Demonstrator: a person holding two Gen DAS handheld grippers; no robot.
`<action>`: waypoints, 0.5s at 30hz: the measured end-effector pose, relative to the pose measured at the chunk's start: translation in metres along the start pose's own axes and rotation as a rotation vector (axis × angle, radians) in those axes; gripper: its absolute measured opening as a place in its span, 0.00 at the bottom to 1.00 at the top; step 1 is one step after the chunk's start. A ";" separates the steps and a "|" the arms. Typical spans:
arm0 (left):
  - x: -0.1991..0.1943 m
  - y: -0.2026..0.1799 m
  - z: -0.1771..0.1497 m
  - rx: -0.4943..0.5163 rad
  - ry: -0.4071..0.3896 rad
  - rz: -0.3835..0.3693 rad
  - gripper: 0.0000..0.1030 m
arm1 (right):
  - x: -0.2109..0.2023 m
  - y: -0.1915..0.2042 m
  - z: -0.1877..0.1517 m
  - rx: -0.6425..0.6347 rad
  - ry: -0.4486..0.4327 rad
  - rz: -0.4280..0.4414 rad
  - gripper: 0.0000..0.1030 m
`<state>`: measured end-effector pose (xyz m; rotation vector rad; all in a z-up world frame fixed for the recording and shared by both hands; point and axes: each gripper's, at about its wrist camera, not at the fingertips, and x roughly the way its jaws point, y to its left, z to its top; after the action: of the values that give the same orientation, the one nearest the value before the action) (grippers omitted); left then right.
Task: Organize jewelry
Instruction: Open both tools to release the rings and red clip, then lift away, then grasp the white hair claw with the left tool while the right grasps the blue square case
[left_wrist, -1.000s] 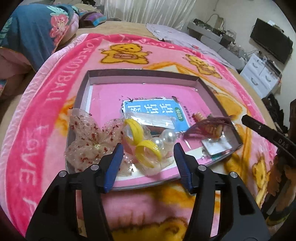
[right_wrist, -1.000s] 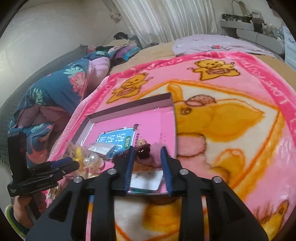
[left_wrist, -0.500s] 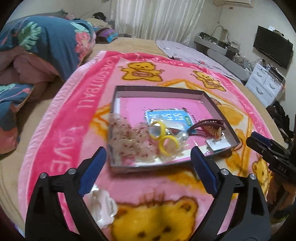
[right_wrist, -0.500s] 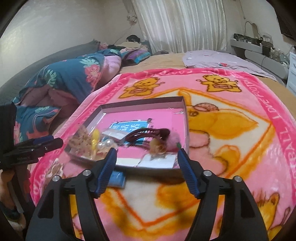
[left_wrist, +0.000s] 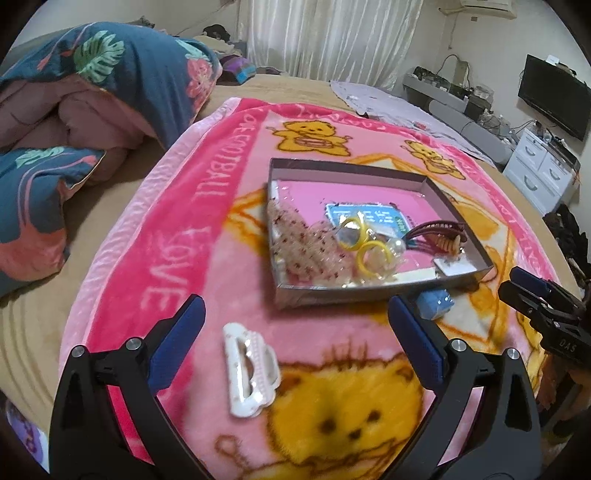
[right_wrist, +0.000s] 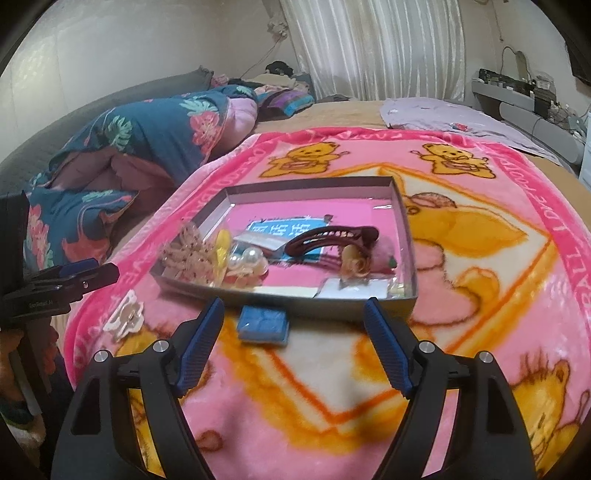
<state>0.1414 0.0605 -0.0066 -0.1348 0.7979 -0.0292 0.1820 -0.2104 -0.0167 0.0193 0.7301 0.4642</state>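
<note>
Hovering both sets of fingers empty, still spreading: left gripper (left_wrist: 295, 341) nears white clip (left_wrist: 250, 370), light, rigid, slippery; pinch its long sides. Right gripper (right_wrist: 294, 343) over blue pad (right_wrist: 263, 325).

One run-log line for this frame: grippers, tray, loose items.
left gripper: opening, empty | right gripper: opening, empty | tray: holds hair accessories | white hair clip, blue box: on blanket, outside tray
</note>
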 end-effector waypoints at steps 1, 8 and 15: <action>0.000 0.002 -0.002 -0.003 0.002 0.001 0.90 | 0.001 0.002 -0.001 -0.004 0.005 0.002 0.74; 0.003 0.018 -0.018 -0.019 0.037 0.023 0.90 | 0.018 0.018 -0.011 -0.052 0.055 -0.008 0.74; 0.008 0.028 -0.032 -0.033 0.075 0.022 0.90 | 0.041 0.024 -0.017 -0.076 0.107 -0.035 0.74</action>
<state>0.1231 0.0838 -0.0379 -0.1568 0.8749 0.0003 0.1884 -0.1746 -0.0513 -0.0895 0.8158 0.4622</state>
